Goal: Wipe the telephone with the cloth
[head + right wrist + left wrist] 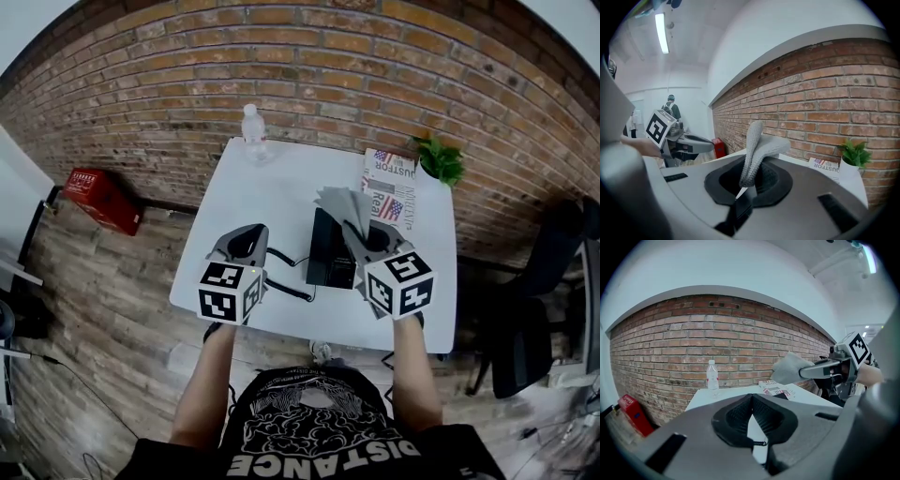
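The black telephone [328,258] sits near the front of the white table [272,187], and its coiled cord [291,289] trails off to the left. My right gripper [361,239] [751,180] hangs just above the telephone's right side, shut on a grey cloth [342,204] [757,150] that sticks up out of the jaws. My left gripper [246,242] [751,397] is held to the left of the telephone, shut, with nothing between its pads. A short piece of the cord [759,443] shows below the left jaws. The left gripper view also catches the cloth [787,369].
A water bottle [252,131] stands at the table's far edge. A magazine [389,183] and a small potted plant [439,159] are at the far right by the brick wall. A red box [101,199] lies on the floor at left, a black chair [539,300] at right.
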Available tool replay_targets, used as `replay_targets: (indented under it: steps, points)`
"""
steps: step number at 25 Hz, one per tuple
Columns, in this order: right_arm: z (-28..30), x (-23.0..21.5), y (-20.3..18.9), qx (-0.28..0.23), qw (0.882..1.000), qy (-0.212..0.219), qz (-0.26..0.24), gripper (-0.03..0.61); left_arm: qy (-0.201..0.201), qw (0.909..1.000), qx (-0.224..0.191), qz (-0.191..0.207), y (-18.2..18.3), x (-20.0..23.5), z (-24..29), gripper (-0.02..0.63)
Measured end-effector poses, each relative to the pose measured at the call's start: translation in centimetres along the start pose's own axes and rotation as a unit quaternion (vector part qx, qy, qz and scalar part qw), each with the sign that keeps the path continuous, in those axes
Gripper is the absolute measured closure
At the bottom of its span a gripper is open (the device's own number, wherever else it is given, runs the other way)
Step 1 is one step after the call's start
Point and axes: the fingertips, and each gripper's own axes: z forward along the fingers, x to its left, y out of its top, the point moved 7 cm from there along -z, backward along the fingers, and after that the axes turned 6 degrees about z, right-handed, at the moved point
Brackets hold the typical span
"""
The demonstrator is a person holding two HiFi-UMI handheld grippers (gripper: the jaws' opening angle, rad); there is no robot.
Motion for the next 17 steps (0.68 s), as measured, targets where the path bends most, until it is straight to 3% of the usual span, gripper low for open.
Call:
replay_targets:
  steps: [17]
  points:
    - [0.46,-0.27,-0.07,0.009,1.0,0.017,0.004,0.566,-0.001,0.9999,0.009,-0.005,-0.52,-0.42,0.64,0.609]
